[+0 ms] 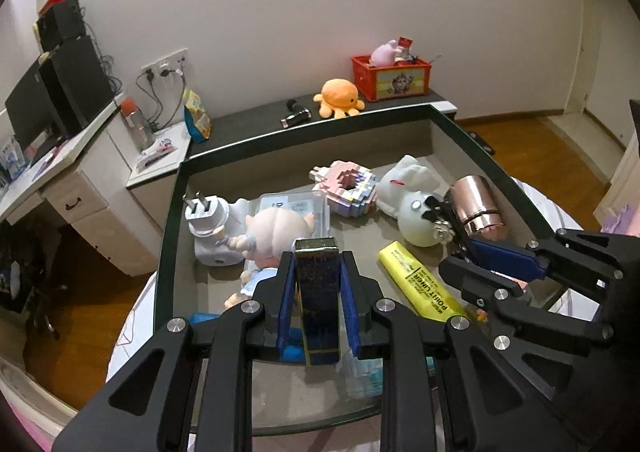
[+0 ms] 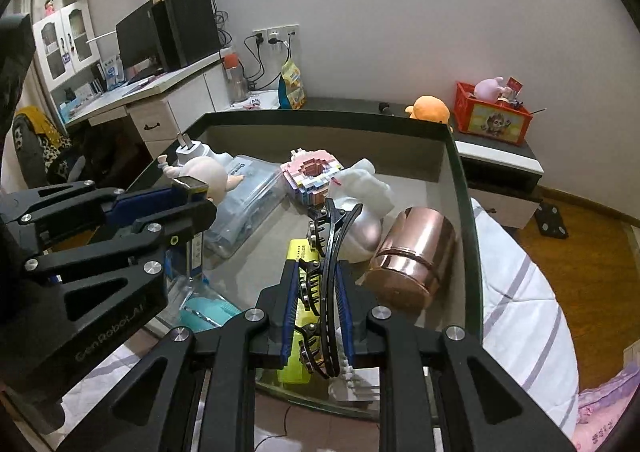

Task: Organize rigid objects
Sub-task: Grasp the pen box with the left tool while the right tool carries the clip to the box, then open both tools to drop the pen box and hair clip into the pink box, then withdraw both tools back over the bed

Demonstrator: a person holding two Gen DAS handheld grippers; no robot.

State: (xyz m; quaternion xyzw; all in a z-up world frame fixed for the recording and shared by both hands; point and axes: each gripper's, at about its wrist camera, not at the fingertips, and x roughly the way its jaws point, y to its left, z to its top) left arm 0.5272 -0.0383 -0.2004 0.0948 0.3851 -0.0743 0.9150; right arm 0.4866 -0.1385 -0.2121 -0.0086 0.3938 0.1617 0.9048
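Observation:
My left gripper (image 1: 317, 266) is shut on a dark blue upright box with a gold top (image 1: 318, 292), held over the near side of the glass-topped table (image 1: 168, 236). The same gripper (image 2: 196, 202) and box (image 2: 191, 185) appear at the left of the right wrist view. A black hair clip with shiny studs (image 2: 334, 252) is held in my right gripper (image 2: 318, 272), which is shut on it above a yellow highlighter (image 2: 298, 252). In the left wrist view the right gripper (image 1: 460, 256) and its clip (image 1: 438, 218) reach in from the right.
On the table lie a yellow highlighter (image 1: 420, 280), a copper cup (image 1: 478, 208), a white plush (image 1: 408, 180), a pink block ring (image 1: 346, 186), a white plug (image 1: 208, 220), a doll (image 1: 276, 228) and a clear case (image 1: 298, 204). A red crate (image 1: 390, 76) and orange octopus (image 1: 338, 96) sit behind.

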